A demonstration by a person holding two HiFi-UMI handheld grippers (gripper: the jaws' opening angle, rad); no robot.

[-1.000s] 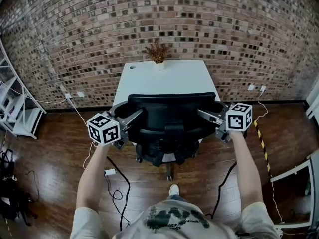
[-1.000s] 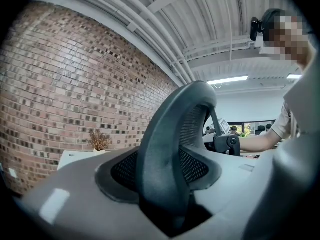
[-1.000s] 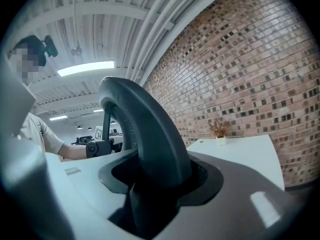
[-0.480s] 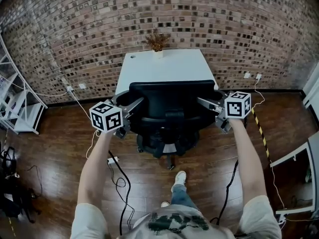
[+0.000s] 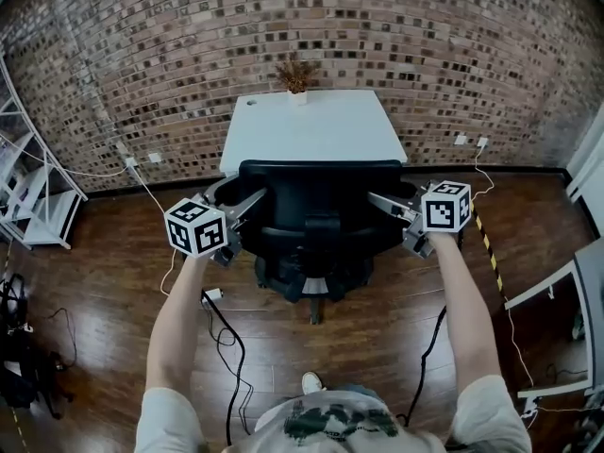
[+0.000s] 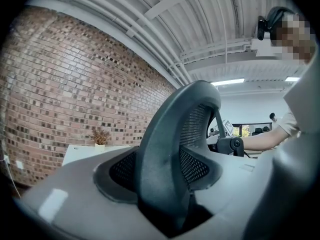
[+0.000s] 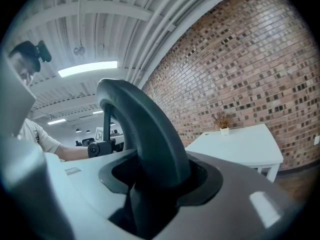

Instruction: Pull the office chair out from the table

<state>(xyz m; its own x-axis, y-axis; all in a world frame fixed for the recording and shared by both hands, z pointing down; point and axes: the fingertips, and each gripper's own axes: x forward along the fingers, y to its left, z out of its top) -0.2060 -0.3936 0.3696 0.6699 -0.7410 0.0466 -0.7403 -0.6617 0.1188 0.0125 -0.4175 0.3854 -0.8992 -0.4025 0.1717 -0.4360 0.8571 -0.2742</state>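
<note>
Brick wall [image 5: 302, 26] fills the far side, and dark wooden floor [image 5: 94, 281] spreads below it to both sides and toward the person. A white counter [image 5: 311, 130] stands with its far edge against the wall. The office chair [image 5: 316, 206] sits on the floor at the counter's near edge, its back toward the person. The top of the back overlaps that edge in the head view, so I cannot tell whether the seat reaches under. The chair is black, with a wide curved frame, mesh panels inside it, a central spine and a wheeled base showing beneath. The left claw [image 5: 255, 198] pinches the left edge of the back frame, and the right claw [image 5: 375, 198] pinches the right edge. In each gripper view the dark frame is gripped between the pale jaws. Open floor lies between chair and person. A white shelf rack [image 5: 28, 196] bounds it at the left, and another white desk [image 5: 566, 291] at the right. Loose black cables [image 5: 222, 338] trail across the floor left of the chair's base. A small dried plant [image 5: 296, 78] stands at the counter's far edge.
</note>
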